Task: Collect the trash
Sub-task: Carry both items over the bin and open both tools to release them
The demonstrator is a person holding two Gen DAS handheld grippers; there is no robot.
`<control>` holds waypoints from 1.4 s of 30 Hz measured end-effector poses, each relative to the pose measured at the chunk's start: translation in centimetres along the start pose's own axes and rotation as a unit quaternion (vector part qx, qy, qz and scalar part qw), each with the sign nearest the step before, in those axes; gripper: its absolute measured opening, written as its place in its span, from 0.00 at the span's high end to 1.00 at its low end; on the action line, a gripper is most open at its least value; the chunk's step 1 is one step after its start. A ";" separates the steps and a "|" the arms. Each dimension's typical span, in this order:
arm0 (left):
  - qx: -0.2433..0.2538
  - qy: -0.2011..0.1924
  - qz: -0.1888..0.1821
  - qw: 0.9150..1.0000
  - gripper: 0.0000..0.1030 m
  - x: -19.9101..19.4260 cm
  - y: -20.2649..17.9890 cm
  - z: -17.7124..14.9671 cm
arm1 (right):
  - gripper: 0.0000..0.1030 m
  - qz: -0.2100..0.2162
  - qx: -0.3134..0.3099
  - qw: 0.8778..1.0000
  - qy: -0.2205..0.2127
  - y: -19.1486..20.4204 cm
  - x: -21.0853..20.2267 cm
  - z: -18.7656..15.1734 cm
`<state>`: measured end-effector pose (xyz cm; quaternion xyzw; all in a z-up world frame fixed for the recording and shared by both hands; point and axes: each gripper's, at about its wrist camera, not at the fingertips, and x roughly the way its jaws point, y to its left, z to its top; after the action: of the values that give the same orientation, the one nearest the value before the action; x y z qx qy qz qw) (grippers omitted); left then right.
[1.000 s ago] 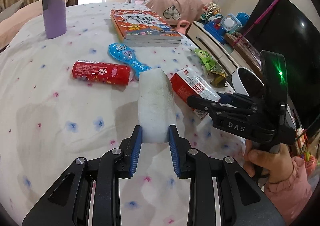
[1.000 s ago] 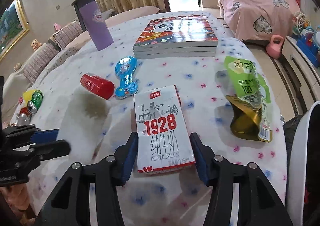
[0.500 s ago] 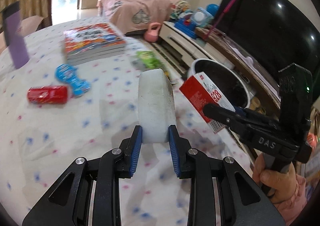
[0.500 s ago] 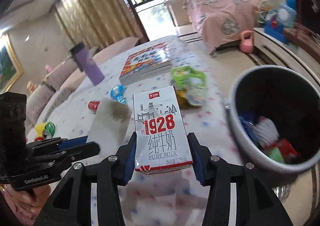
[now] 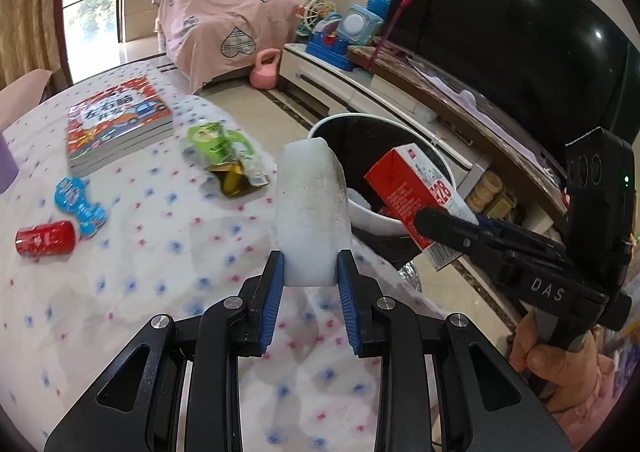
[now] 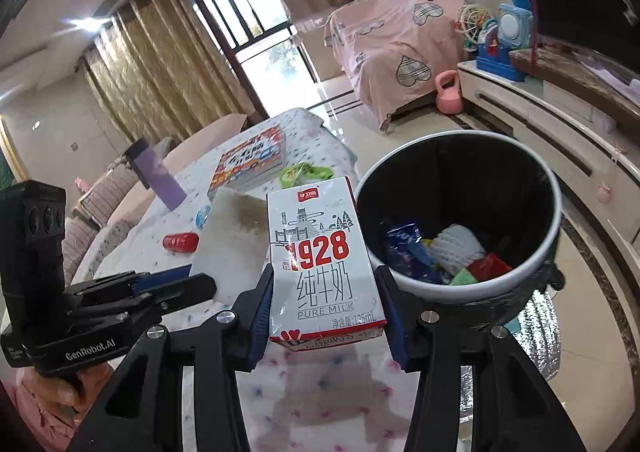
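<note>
My left gripper point(image 5: 311, 272) is shut on a dirty white foam block point(image 5: 312, 212), held above the table's right edge. The block also shows in the right wrist view point(image 6: 232, 240). My right gripper point(image 6: 326, 316) is shut on a red and white milk carton point(image 6: 320, 260), held beside the bin. The carton also shows in the left wrist view point(image 5: 416, 188). The white trash bin point(image 6: 552, 236) with a black liner stands on the floor to the right of the table and holds several wrappers. Its rim also shows in the left wrist view point(image 5: 356, 120).
On the dotted tablecloth point(image 5: 160, 252) lie a green and gold pouch point(image 5: 224, 156), a red can point(image 5: 46, 238), a blue wrapper point(image 5: 80, 200) and a stack of books point(image 5: 116, 124). A purple bottle point(image 6: 156, 176) stands at the back. A TV stand point(image 5: 400, 92) runs behind the bin.
Both grippers have lifted off the table and swung right toward the bin, each still holding its item. The bin now fills much more of the right wrist view.
</note>
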<state>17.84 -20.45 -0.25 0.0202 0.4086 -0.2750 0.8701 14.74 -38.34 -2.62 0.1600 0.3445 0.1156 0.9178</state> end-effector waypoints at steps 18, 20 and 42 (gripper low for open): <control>0.032 0.013 -0.011 0.999 0.75 2.6 -3.7 2.1 | 0.53 -0.038 0.043 0.998 -0.029 -5.3 -2.0 1.5; 0.033 0.014 -0.011 0.999 0.75 2.8 -3.8 2.4 | 0.53 -0.039 0.045 0.998 -0.031 -5.8 -1.9 1.7; 0.049 0.034 -0.006 0.998 0.75 7.2 -5.0 6.3 | 0.53 -0.069 0.049 0.996 -0.017 -8.8 -0.3 3.9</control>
<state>23.49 -29.62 -0.32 0.0693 0.4239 -0.2986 0.8523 18.03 -47.36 -2.88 0.1824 0.3446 0.0325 0.9203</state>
